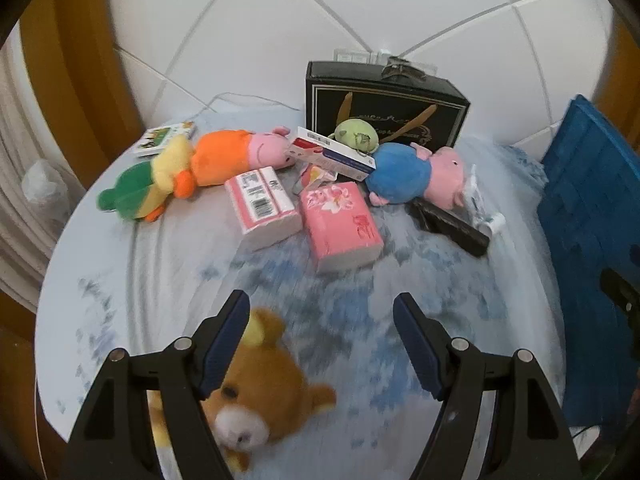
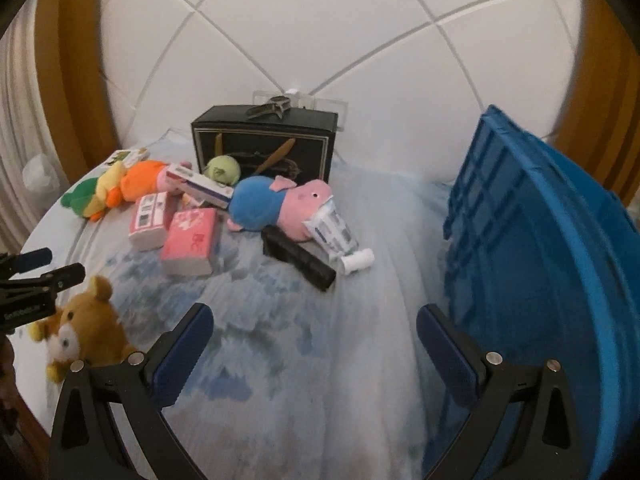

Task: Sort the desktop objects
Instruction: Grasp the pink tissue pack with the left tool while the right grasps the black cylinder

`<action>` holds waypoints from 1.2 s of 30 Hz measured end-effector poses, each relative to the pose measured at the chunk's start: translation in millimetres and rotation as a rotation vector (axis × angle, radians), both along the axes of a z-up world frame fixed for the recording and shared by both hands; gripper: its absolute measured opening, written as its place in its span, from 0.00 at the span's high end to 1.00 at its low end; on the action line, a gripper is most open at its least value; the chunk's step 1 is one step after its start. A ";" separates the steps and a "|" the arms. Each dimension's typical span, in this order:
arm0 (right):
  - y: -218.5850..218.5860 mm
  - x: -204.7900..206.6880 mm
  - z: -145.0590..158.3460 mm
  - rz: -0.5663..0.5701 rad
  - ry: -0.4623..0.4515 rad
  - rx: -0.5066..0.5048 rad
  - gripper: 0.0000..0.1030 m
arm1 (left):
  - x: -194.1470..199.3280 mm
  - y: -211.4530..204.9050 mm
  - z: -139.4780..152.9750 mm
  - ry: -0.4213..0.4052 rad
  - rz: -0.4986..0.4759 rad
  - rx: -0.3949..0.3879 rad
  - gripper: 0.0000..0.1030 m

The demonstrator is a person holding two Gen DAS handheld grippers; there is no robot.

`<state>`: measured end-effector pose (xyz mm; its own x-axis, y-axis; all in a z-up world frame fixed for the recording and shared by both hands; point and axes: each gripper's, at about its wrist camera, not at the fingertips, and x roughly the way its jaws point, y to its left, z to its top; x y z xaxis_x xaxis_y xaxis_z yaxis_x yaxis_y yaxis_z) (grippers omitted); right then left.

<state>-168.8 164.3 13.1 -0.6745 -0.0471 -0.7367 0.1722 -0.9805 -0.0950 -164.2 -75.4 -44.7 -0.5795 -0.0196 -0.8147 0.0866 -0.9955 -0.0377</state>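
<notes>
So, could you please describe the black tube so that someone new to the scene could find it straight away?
Start at the tall black box at the back of the cloth. In front of it lies a pig toy in a blue shirt. The black tube lies slanted on the cloth with one end under that toy, beside a white tube, and it is the only dark thing lying flat.

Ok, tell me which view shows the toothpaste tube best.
The right wrist view: the toothpaste tube lies whole beside the blue-shirted pig plush, white cap showing. In the left wrist view, the tube is small, blurred, near the edge.
</notes>
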 end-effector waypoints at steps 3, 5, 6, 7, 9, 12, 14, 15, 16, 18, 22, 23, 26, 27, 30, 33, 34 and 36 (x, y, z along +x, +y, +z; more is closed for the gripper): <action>-2.4 -34.8 -16.6 -0.003 -0.031 -0.009 0.00 | -39.4 2.1 -19.2 -0.042 0.007 0.029 0.28; -4.4 -58.8 -30.9 0.006 -0.052 -0.021 0.00 | -67.0 4.6 -35.9 -0.085 0.023 0.045 0.28; -4.2 -70.4 -39.3 0.017 -0.069 -0.026 0.00 | -79.5 5.6 -45.1 -0.102 0.028 0.054 0.28; -4.9 -80.4 -47.6 0.024 -0.084 -0.029 0.00 | -93.1 7.6 -56.4 -0.129 0.037 0.053 0.28; -5.7 -103.7 -66.0 0.034 -0.106 -0.043 0.00 | -114.5 9.5 -74.5 -0.164 0.051 0.055 0.28; -7.7 -134.1 -92.2 0.047 -0.143 -0.056 0.00 | -144.7 10.8 -99.8 -0.214 0.066 0.056 0.28; -10.1 -153.2 -109.3 0.058 -0.175 -0.054 0.00 | -161.3 10.9 -114.7 -0.247 0.078 0.054 0.28; -11.3 -161.4 -117.2 0.066 -0.187 -0.050 0.00 | -169.0 11.2 -122.7 -0.264 0.081 0.056 0.28; -12.9 -169.4 -125.8 0.078 -0.202 -0.045 0.00 | -175.2 11.3 -129.3 -0.276 0.082 0.058 0.28; -15.7 -183.6 -140.8 0.097 -0.223 -0.035 0.00 | -185.1 9.6 -136.8 -0.277 0.075 0.107 0.14; -19.1 -203.6 -167.8 0.121 -0.264 -0.047 0.00 | -198.6 11.9 -148.4 -0.290 0.070 0.084 0.02; -20.7 -207.2 -172.7 0.126 -0.265 -0.046 0.00 | -201.0 14.7 -152.7 -0.306 0.064 0.063 0.02; -23.3 -217.9 -187.4 0.139 -0.286 -0.074 0.00 | -201.9 27.9 -171.6 -0.358 0.026 -0.011 0.06; -23.5 -220.1 -190.9 0.136 -0.294 -0.079 0.00 | -198.1 30.7 -172.2 -0.347 0.019 -0.026 0.07; -26.0 -221.7 -198.6 0.134 -0.320 -0.060 0.00 | -180.5 36.1 -167.3 -0.332 -0.007 -0.001 0.09; -31.0 -214.8 -201.0 0.140 -0.351 -0.036 0.32 | -160.5 46.1 -167.1 -0.347 -0.049 0.000 0.09; -33.5 -211.6 -200.0 0.137 -0.348 -0.004 0.47 | -155.4 49.8 -167.4 -0.348 -0.060 -0.005 0.09; -35.8 -209.3 -198.8 0.140 -0.354 0.018 0.50 | -148.8 57.8 -166.7 -0.341 -0.075 -0.032 0.09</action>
